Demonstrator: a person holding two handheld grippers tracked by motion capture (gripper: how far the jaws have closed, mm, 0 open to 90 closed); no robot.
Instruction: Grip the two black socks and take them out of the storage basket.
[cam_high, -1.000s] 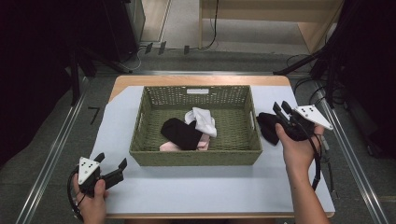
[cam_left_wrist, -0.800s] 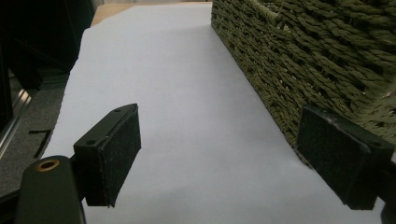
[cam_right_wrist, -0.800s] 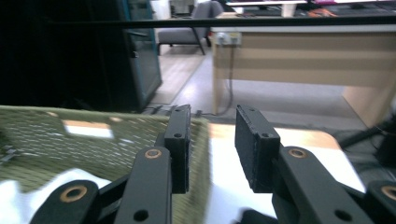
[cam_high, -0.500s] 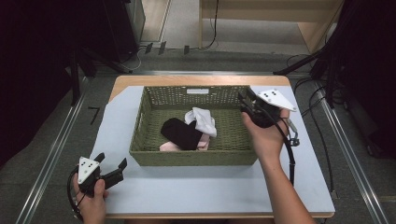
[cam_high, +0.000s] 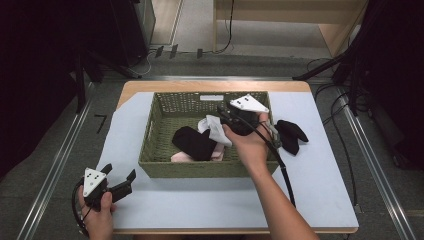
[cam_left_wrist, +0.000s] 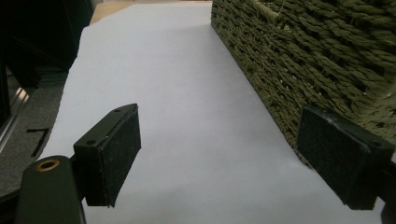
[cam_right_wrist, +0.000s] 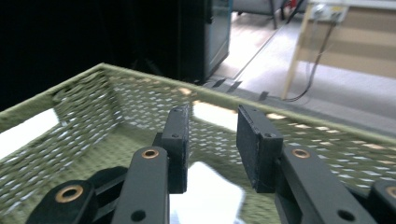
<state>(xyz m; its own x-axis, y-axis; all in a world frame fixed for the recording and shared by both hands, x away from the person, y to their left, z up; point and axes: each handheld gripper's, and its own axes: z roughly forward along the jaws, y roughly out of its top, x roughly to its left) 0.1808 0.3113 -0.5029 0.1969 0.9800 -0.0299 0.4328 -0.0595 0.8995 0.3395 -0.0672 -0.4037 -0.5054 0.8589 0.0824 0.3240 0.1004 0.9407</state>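
Since the earlier high view, the right hand-held gripper (cam_high: 223, 112) has swung from beside the basket to above the soft white sock (cam_high: 215, 128) in the green woven basket (cam_high: 200, 169), leaving a black sock (cam_high: 290, 135) on the counter (cam_high: 320, 175); the left hand-held gripper (cam_high: 119, 181) rests wide open and empty. Its own view shows bare pads (cam_left_wrist: 119, 149) beside the basket wall (cam_left_wrist: 299, 65). From the right gripper view, the jaws, just opening, stand partly apart and empty over the white sock (cam_right_wrist: 205, 200): light, limp cloth, best pinched at a raised fold.

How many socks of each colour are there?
Black socks: 2, one in the basket at, one on the table at
White socks: 1
Pink socks: 1
Total: 4
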